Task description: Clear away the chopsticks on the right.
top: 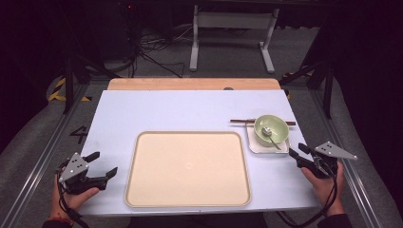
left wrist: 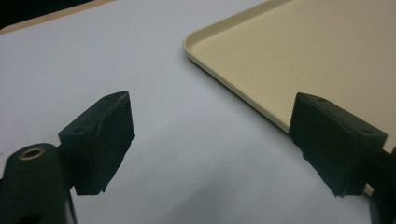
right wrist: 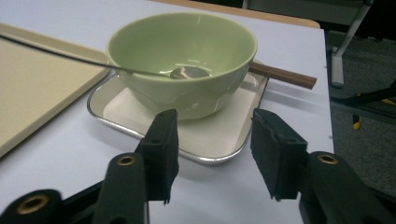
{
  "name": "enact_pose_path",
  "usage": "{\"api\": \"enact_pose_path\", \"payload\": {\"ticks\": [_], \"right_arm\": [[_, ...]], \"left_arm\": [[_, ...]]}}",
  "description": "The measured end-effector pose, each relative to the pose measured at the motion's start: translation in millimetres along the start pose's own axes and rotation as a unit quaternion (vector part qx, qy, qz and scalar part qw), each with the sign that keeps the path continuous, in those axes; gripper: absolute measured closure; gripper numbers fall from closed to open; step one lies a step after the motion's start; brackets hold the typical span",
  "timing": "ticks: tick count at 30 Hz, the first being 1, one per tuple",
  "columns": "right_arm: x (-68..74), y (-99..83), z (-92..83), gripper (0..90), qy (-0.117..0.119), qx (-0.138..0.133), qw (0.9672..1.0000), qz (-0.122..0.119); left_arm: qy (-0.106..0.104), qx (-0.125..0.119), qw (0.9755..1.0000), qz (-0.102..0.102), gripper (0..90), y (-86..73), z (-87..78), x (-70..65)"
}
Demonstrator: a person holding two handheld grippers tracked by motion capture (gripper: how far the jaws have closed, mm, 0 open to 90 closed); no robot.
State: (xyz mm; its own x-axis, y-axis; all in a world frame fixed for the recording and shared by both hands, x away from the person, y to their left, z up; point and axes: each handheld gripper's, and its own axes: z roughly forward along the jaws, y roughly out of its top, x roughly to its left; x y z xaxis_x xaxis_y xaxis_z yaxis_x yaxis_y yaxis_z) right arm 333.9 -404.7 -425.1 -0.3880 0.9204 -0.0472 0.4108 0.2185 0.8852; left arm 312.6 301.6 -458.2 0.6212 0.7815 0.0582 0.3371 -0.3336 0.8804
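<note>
Right hand-held gripper (right wrist: 212, 154), released, faces the square dish (right wrist: 219, 135) bearing bowl (right wrist: 187, 56), spoon (right wrist: 184, 72); chopsticks (right wrist: 285, 75) behind.

A tray (top: 187, 168) lies mid-worktop (top: 157, 107). To its right sits a small dish (top: 266, 146) with a bowl (top: 271, 128) on it, a spoon (top: 269, 134) in the bowl, and chopsticks (top: 242, 121) just behind.
</note>
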Motion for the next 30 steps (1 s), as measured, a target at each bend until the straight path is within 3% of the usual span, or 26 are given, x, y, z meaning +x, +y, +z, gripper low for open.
{"api": "enact_pose_path", "payload": {"ticks": [2, 6, 10, 13, 24, 30], "right_arm": [[-3.2, 4.2, 1.0, 65.7, 0.003, -0.004, 1.0, -0.001], [-9.7, 9.1, 4.1, 77.6, 0.004, -0.002, 1.0, 0.004], [-18.3, 15.1, 8.0, 83.9, 0.002, -0.003, 1.0, 0.005], [-37.3, 24.7, 18.1, 90.0, -0.006, -0.001, 0.9997, 0.023], [-57.6, 51.5, 54.3, 90.0, -0.014, 0.023, 0.9995, 0.017], [-60.3, 61.6, 87.0, 90.0, -0.02, 0.069, 0.9974, 0.009]], "left_arm": [[0.0, 0.004, 1.0, 0.004, 15.1, -0.5, 0.3, -1.9], [-0.001, 0.007, 0.9999, 0.007, 15.8, -0.8, 0.9, -2.5], [0.0, 0.008, 1.0, 0.003, 16.2, -1.0, 1.0, -2.2], [0.002, 0.007, 1.0, 0.003, 16.5, -0.3, 1.2, -2.8], [0.001, 0.007, 0.9998, 0.016, 17.8, 2.6, 3.7, -6.5], [0.004, 0.007, 0.9998, 0.017, 17.9, 2.4, 4.6, -5.8]]}}
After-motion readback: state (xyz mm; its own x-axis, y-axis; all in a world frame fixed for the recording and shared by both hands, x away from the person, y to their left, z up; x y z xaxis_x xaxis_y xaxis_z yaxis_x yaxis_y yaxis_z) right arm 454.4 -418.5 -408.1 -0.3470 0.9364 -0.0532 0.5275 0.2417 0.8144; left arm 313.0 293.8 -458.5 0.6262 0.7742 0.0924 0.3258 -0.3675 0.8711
